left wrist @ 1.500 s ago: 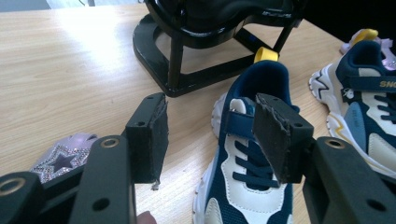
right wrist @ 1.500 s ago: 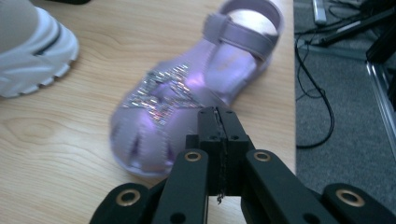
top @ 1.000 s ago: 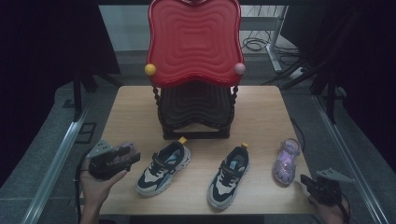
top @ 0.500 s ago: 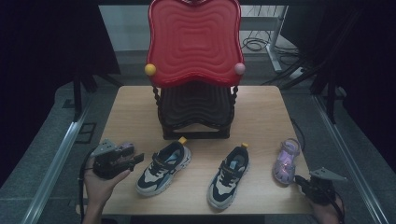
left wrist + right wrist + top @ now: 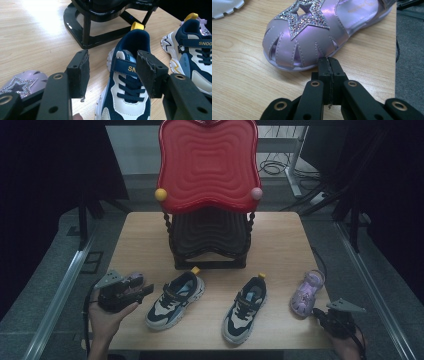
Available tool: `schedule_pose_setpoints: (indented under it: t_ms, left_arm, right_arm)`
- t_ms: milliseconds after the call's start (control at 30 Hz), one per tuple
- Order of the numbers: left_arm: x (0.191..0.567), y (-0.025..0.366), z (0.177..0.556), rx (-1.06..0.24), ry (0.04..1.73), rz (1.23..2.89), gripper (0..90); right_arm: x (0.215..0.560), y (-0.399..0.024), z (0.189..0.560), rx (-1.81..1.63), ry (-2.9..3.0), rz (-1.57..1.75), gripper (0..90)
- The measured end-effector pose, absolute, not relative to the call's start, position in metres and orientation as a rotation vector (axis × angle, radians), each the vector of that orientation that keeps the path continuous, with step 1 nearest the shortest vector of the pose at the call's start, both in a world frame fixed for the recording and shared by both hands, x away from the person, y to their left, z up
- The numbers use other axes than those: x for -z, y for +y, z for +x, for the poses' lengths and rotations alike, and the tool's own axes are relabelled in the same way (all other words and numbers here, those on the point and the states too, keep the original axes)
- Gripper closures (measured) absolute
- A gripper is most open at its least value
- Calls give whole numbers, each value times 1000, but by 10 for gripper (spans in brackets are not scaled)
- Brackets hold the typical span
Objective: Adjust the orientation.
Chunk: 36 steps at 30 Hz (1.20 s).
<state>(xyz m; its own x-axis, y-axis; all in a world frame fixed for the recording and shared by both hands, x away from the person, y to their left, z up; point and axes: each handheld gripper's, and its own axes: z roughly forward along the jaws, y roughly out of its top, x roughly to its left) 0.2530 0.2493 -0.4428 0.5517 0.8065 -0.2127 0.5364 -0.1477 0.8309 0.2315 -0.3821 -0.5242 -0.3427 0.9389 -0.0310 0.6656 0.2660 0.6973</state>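
We see a black rack (image 5: 209, 242) with a red tray (image 5: 207, 165) standing mid-table behind two navy sneakers. Our left gripper (image 5: 112, 72), jaws wide and empty, hovers just before the left sneaker (image 5: 127, 85), with a purple sandal (image 5: 21, 83) beside it. Our right gripper (image 5: 328, 65), jaws pressed together, nearly touches the other purple sandal (image 5: 312, 32) at the table's right edge (image 5: 377, 67). Since earlier, the right gripper has edged toward that sandal.

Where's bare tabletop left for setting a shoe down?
Bare wood lies on the table left of the black rack, and again to its right, behind the purple sandal. A narrower gap runs between the two sneakers. The front edge is crowded: shoes in a row, left tongs and right tongs at the ends.
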Motion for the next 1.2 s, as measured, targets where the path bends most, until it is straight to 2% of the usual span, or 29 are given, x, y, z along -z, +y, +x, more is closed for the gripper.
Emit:
schedule_pose_setpoints:
  t_ms: [233, 1200]
  left_arm:
    - [438, 249, 249, -372, 1086, 1809, 454]
    - [445, 248, 253, -311, 1116, 1861, 440]
  right_arm:
    - [525, -379, 232, -822, 2112, 1442, 900]
    - [525, -351, 239, -824, 2178, 1353, 900]
